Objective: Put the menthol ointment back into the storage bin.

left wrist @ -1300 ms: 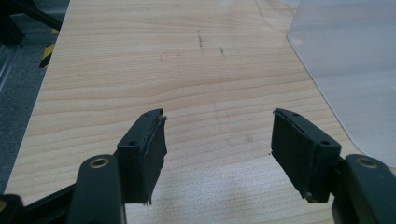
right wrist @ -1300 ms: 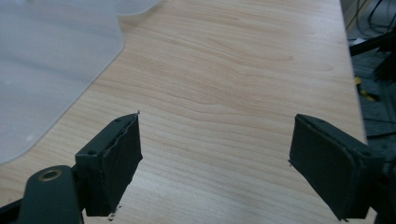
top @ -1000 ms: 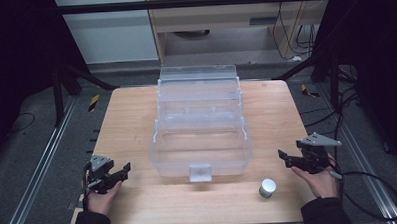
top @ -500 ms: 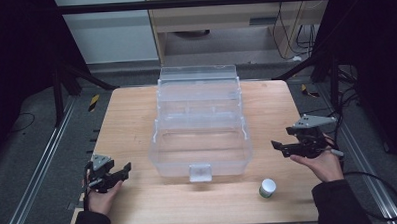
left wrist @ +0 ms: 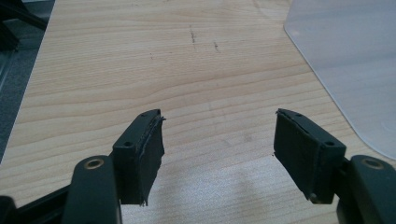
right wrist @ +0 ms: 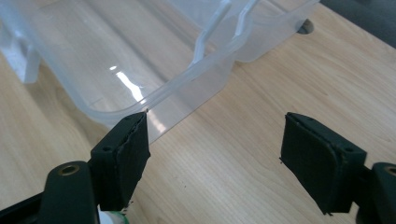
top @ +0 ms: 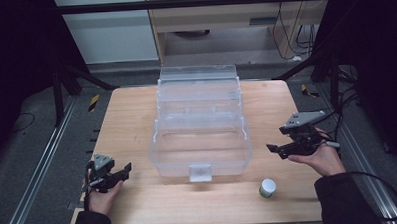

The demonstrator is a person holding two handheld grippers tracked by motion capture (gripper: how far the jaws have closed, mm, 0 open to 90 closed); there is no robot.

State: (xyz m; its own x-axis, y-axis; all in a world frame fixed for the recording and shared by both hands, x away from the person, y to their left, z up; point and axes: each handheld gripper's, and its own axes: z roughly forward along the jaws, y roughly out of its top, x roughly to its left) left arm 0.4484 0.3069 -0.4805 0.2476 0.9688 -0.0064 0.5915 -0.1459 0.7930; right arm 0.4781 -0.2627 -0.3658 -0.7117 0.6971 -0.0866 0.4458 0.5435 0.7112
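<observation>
**A:** Where are your two tools right now?

**B:** Your left hand-held gripper (top: 122, 172) sits low at the near left corner of the wooden surface (top: 131, 119), held in your left hand (top: 102, 193). Its jaws stand wide apart with nothing between them; in the left gripper view (left wrist: 218, 140) you see bare wood grain through the gap and the rounded corner of the clear plastic box (left wrist: 345, 60) off to the upper right, apart from the jaws.

**A:** And the right one?

**B:** Your right hand-held gripper (top: 278, 150) is on the right side of the surface, cradled in your right hand (top: 322, 157), jaws pointing toward the box. They are spread wide as well, gripping nothing. In the right gripper view (right wrist: 215, 144) the left jaw lies just beside the box's rounded rim; I cannot tell whether it touches.

**A:** What is on the surface?

**B:** The clear plastic box (top: 199, 127) stands in the middle, open, with its tiers stepped back away from you and a small latch tab on the near wall. A small jar with a white lid (top: 267, 187) stands upright near the front edge, right of the latch and apart from the box, nearer to your right hand than your left. A sliver of it peeks out at the bottom of the right gripper view, below the left jaw.
</observation>
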